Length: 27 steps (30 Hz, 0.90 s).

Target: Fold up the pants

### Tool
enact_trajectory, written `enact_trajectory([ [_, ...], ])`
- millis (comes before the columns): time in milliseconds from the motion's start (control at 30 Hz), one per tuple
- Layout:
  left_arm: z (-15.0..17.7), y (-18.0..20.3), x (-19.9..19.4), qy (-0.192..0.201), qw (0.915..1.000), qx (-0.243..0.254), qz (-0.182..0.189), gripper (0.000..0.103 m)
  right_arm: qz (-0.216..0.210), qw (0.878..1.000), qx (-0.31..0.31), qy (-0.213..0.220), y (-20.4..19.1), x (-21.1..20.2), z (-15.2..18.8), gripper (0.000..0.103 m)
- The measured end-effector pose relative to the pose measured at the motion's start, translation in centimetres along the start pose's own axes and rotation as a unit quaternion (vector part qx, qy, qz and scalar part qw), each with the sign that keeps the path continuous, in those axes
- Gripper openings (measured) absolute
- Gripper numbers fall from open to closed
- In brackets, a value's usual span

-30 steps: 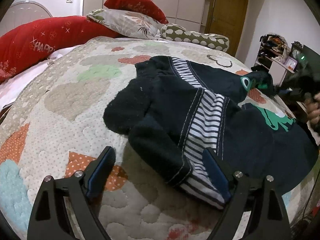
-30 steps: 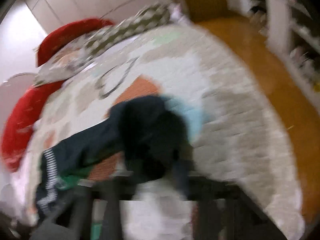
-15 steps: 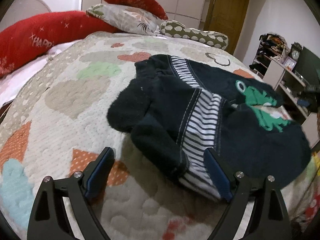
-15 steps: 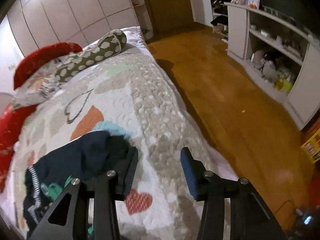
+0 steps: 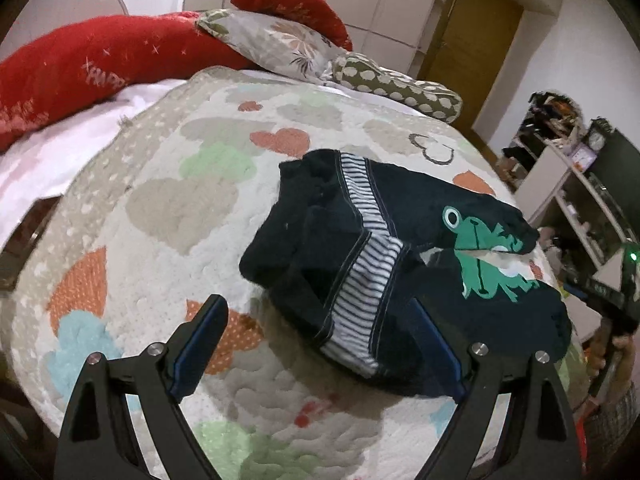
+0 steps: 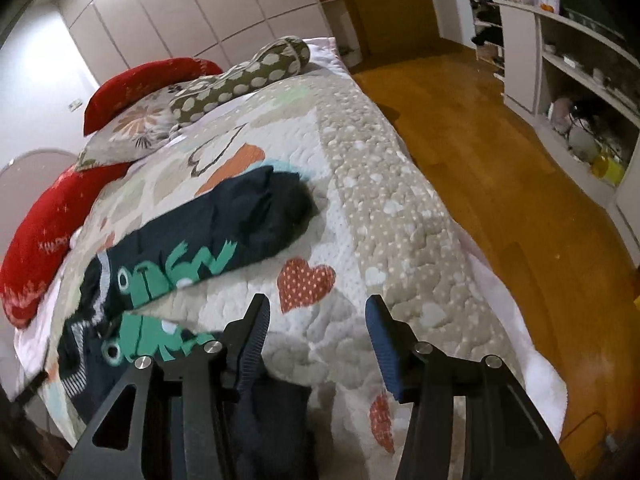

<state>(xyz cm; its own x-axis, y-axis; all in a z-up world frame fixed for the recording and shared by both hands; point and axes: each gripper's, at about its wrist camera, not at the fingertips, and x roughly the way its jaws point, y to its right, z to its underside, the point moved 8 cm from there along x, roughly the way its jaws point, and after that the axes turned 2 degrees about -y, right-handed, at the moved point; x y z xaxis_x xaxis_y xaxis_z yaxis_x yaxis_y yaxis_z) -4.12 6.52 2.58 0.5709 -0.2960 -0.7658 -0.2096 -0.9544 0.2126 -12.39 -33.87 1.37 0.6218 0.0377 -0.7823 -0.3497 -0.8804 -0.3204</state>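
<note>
Bed quilt (image 5: 168, 208) as landmark: red pillows (image 5: 80, 76) at its head, navy frog-print pants (image 5: 360, 264) rumpled mid-quilt. Left gripper (image 5: 320, 348) spread, empty, at the waistband end. Right gripper (image 6: 316, 344) spread, empty, above the quilt's edge; wood floor (image 6: 480, 152) and shelves (image 6: 580, 80) to its right.

Bed's got a quilt (image 5: 168, 208) with hearts and cloud shapes all over it. At the far end there's a long red cushion (image 5: 80, 76), a floral pillow (image 5: 272, 44) leaning on it, and a spotted bolster (image 5: 396, 86) further right. Right side: wooden floor (image 6: 480, 152), white shelf unit (image 6: 568, 76) full of clutter, wooden door (image 5: 472, 44) far back.
</note>
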Motion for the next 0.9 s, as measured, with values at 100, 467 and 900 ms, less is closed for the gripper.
enact_trajectory([
  [100,0.0,1.0,0.2,-0.007,0.9999,0.004,-0.013,0.09,0.015,0.999,-0.033,0.004,-0.2,-0.2,0.9,0.054],
  [467,-0.5,-4.3,4.8,-0.026,0.9881,-0.149,0.025,0.09,0.052,0.995,-0.076,0.037,1.5,-4.2,5.0,0.059],
  [900,3.1,-4.4,4.9,-0.116,0.9831,-0.142,-0.005,0.009,0.027,0.998,-0.045,0.039,0.1,-4.4,4.8,0.059],
])
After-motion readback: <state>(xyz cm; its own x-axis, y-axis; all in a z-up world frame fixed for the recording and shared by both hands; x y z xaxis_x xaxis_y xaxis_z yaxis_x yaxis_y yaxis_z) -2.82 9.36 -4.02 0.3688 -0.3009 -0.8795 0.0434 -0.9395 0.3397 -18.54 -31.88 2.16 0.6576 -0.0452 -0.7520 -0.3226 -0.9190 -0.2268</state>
